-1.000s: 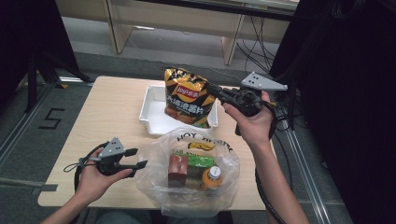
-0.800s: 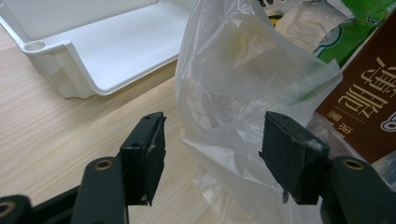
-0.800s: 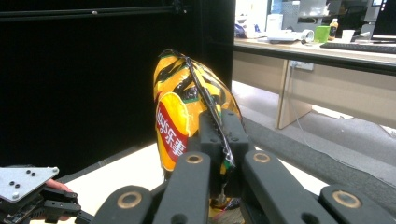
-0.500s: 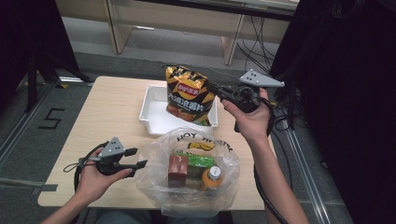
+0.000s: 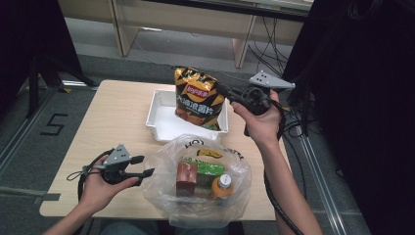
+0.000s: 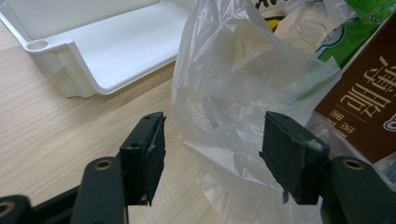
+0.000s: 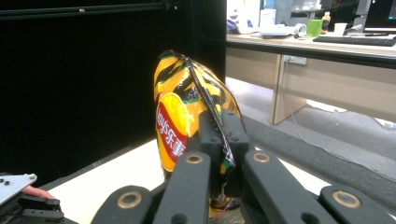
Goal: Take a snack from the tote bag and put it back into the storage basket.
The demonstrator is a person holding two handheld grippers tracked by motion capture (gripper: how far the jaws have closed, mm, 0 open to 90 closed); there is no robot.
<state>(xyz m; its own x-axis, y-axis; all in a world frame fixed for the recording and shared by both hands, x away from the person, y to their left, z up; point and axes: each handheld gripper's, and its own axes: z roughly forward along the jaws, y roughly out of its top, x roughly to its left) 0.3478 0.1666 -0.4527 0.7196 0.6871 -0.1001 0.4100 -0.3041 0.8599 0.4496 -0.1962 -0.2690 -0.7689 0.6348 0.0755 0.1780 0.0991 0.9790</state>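
While the right hand-held gripper clamps the chip bag, the left hand-held gripper gapes beside the plastic bag.

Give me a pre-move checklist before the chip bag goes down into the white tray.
1. Grip on the chip bag: the right gripper is shut on the bag's side seam. Ok.
2. Bag over the white tray: it hangs above the tray's right half in the high view. Ok.
3. Tray floor free: bare white where it shows; the part behind the bag is hidden. Cannot tell.
4. Left gripper out of the way: open, at the plastic bag, well short of the tray. Ok.
5. Plastic bag stays put: its film lies between the open left jaws, unpinched. Not ok if it needs holding.
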